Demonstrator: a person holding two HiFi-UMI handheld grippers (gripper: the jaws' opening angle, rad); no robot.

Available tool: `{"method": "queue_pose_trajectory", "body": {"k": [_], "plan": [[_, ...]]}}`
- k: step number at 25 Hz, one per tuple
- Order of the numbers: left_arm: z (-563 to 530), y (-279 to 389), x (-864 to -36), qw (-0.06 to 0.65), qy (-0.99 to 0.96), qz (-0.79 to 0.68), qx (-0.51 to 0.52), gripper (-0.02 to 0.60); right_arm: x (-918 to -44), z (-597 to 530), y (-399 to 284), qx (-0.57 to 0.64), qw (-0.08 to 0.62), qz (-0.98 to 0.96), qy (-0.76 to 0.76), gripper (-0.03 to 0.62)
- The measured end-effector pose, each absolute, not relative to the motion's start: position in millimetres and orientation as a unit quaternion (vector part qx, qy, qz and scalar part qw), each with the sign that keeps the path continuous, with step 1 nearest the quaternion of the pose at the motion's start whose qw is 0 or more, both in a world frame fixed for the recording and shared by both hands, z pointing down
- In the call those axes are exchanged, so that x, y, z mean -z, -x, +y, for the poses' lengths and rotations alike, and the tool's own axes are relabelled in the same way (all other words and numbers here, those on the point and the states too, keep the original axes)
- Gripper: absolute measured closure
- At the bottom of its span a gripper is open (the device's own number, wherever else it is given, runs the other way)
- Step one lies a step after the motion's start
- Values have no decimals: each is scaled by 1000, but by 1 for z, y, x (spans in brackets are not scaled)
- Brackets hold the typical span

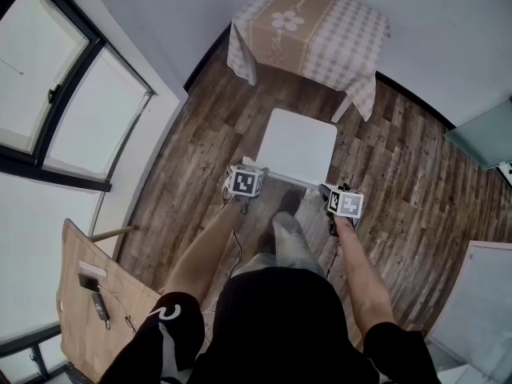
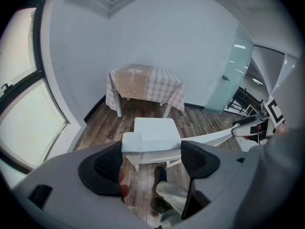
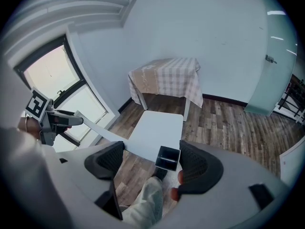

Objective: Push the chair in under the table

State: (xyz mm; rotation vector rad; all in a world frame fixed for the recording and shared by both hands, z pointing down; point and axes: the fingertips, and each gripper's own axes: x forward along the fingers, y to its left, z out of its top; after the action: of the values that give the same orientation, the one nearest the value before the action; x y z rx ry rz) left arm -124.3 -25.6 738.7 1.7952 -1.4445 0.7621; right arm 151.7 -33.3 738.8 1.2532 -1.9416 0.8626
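Note:
The white chair [image 1: 298, 146] stands on the wood floor, seat facing the table [image 1: 308, 26], which wears a checked cloth with a beige flower runner. My left gripper [image 1: 250, 168] is at the left end of the chair's back rail and my right gripper [image 1: 332, 189] at its right end. In the left gripper view the left gripper [image 2: 152, 159] is open, the rail's left end [image 2: 132, 142] between the jaws. In the right gripper view the right gripper [image 3: 150, 160] is open too, the rail's hollow dark end [image 3: 167, 157] close to the right pad. The table [image 3: 167, 78] stands just beyond the chair [image 3: 157, 130].
A big window [image 1: 48, 94] fills the left wall. A wooden board [image 1: 88, 310] with a small device lies at lower left. A frosted glass door [image 1: 480, 134] is on the right. My leg and shoe [image 1: 288, 202] are right behind the chair.

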Motion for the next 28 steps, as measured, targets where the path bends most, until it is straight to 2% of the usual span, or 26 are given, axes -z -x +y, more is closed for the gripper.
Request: {"method": "queue_pose_trajectory", "body": {"k": [28], "plan": [[-207,154,-738,368,-686,-547,-309,202,-740,-209,-121,-348,334,-732,-481,212]]}}
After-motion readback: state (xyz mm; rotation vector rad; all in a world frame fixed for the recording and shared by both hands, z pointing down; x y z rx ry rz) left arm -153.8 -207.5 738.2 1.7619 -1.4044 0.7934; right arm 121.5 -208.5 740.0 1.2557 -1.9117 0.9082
